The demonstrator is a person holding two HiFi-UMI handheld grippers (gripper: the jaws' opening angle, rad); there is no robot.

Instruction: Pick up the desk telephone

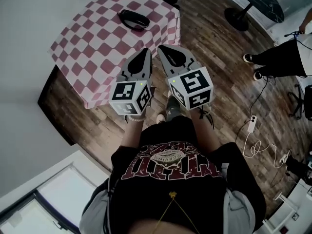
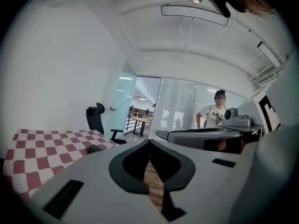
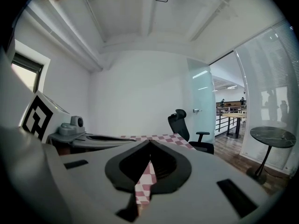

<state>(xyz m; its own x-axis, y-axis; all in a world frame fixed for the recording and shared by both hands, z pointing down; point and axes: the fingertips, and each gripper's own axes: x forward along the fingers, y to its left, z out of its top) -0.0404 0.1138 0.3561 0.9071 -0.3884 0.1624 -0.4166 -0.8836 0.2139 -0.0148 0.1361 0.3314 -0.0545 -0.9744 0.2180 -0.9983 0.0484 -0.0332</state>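
Note:
The desk telephone (image 1: pixel 134 19) is a black, low object lying on the table with the red-and-white checked cloth (image 1: pixel 97 43), toward its far side. It shows as a small dark shape (image 2: pixel 94 148) in the left gripper view. Both grippers are held side by side above the wooden floor, short of the table's near corner and pointing toward it. My left gripper (image 1: pixel 146 51) has its jaws together with nothing between them, and so does my right gripper (image 1: pixel 161 48). Neither touches the telephone. Through the right gripper's (image 3: pixel 149 143) jaws only checked cloth shows.
A black office chair (image 2: pixel 96 118) stands behind the table. A round dark side table (image 1: pixel 258 1) is at the far right. A person (image 1: pixel 285 57) stands to the right. A power strip and cables (image 1: pixel 251 126) lie on the floor. A white wall runs along the left.

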